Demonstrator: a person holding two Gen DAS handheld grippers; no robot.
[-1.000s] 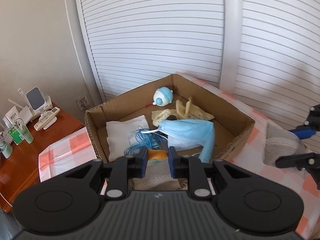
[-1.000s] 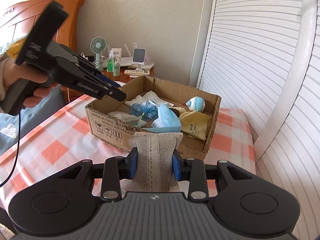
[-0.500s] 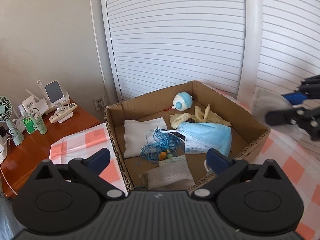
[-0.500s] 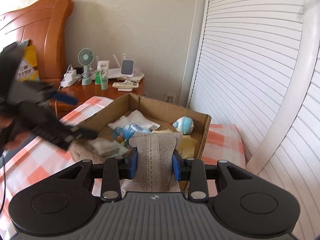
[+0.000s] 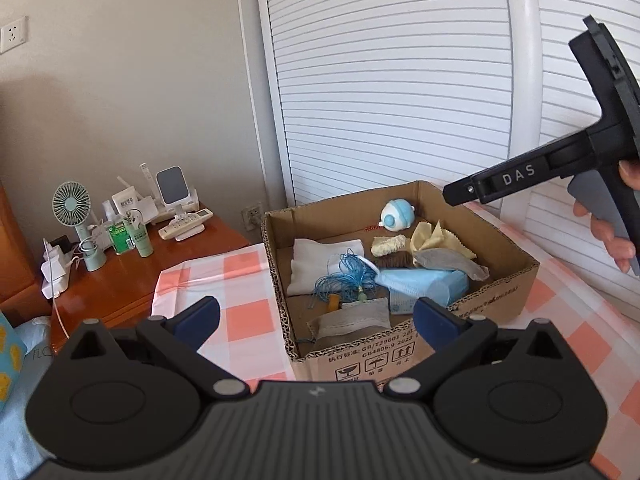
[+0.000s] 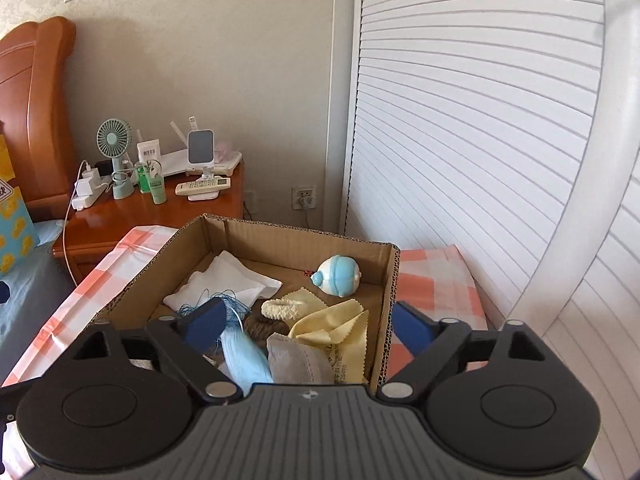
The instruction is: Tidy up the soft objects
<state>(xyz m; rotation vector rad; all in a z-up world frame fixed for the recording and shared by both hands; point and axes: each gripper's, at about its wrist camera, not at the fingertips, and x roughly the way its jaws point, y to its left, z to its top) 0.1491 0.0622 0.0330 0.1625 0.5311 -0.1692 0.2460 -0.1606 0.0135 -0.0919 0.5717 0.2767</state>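
- One big white slatted door (image 5: 400, 92) fills the upper right of both views.
- One checked cloth (image 5: 240, 276), pink and white, lies under the box.
- One brown cardboard box (image 5: 500, 292) sits in the middle of the left view.
- Two grippers are wide open and hold nothing: the left gripper (image 5: 316, 320) at the bottom of its view, the right gripper (image 6: 308, 326) low over the box.
- One white cloth (image 5: 320, 264) lies at the box's left side.
- One blue face mask (image 5: 424, 284) lies in the middle.
- Two grey pouches are in the box, one (image 5: 352, 320) near the front wall, one (image 5: 448, 260) to the right.
- One yellow cloth (image 6: 336, 328) lies beside it.
- One blue string bundle (image 5: 344, 280) touches the mask.
- One round blue toy (image 5: 396, 216) sits at the back.
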